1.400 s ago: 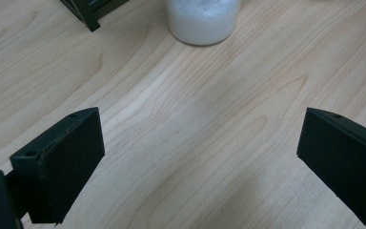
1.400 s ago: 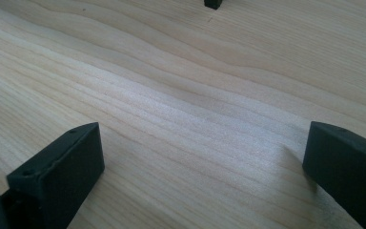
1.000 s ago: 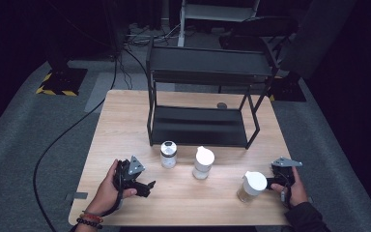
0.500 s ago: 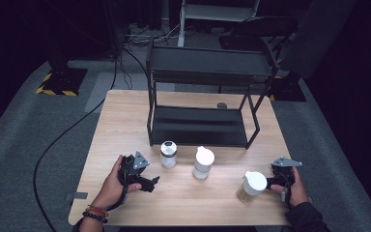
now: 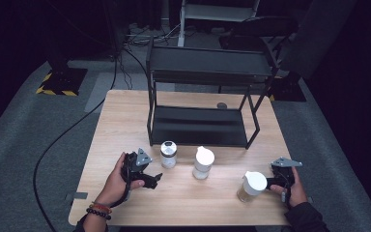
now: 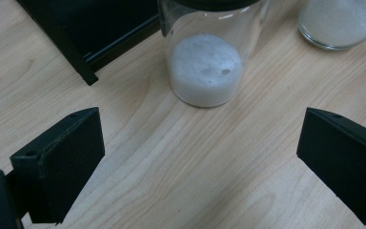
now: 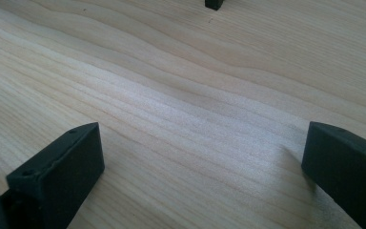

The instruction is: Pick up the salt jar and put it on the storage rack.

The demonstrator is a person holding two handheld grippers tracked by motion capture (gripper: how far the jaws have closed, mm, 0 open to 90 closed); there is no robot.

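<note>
Three jars stand in a row near the table's front. A dark-lidded glass jar (image 5: 168,154) with white powder (image 6: 205,71) sits closest to my left gripper (image 5: 153,177), which is open just left of it, jaws either side of bare wood (image 6: 202,143). A white-lidded jar (image 5: 203,162) stands in the middle; its base (image 6: 339,21) shows at the upper right of the left gripper view. A third white-lidded jar (image 5: 251,186) with tan contents stands right beside my right gripper (image 5: 272,183), which is open over bare wood (image 7: 200,152).
A black two-tier rack (image 5: 203,126) stands behind the jars, its lower shelf edge (image 6: 76,52) near the left gripper. One rack foot (image 7: 214,4) shows far ahead of the right gripper. A small round object (image 5: 221,105) lies behind the rack. The wooden table (image 5: 121,116) has bare room at left.
My left gripper has crept right and forward toward the dark-lidded jar. The right gripper and the jars have stayed put.
</note>
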